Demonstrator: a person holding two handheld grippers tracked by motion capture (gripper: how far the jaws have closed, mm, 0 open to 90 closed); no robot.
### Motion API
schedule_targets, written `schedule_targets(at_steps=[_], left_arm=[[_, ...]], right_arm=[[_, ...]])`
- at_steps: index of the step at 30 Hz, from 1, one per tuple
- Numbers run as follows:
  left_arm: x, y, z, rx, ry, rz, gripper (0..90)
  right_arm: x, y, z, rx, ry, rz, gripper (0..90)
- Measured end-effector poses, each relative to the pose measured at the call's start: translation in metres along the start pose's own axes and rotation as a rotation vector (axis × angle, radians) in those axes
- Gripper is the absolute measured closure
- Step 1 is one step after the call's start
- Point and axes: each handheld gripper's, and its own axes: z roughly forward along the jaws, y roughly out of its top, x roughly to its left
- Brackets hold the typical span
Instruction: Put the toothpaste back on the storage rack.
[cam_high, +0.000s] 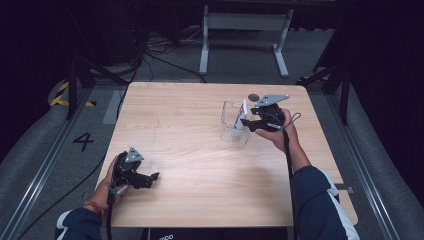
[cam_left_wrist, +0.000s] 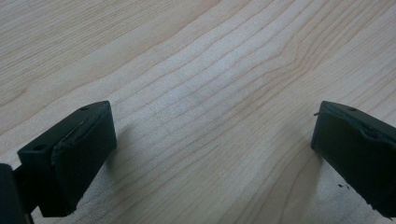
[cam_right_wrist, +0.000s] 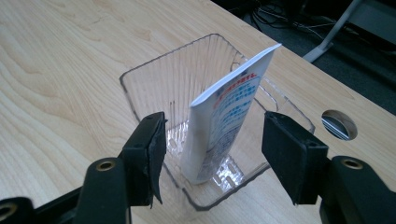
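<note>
Tube standing in a clear bin on the desk, right gripper at the bin, left gripper idle.

High view: the clear bin sits right of the middle of the desk, with the tube upright inside it; the right gripper is at its right side, the left gripper lies well apart near the front-left edge, and bare wood stretches between them.
Left gripper view: jaws spread wide over bare wood grain, nothing between them.
Right gripper view: the tube's blue and red print faces the camera as it leans against the bin's ribbed wall; the jaws stand apart on either side of the tube, not touching it. A round cable hole lies near the desk's far edge.
</note>
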Motion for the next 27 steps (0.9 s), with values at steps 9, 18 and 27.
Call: schedule_targets(at_steps=[9, 18, 27], left_arm=[[0.0, 0.0, 0.0, 0.0, 0.0, 0.0, 0.5], [0.0, 0.0, 0.0, 0.0, 0.0, 0.0, 0.5], [-0.001, 0.0, 0.0, 0.002, 0.0, -0.006, 0.5]], right_arm=[[0.003, -0.005, -0.014, 0.018, -0.011, -0.018, 39.7], [0.005, -0.011, -0.03, 0.015, -0.019, -0.027, 39.3], [0.009, -0.018, -0.043, 0.025, -0.028, -0.063, 38.4]])
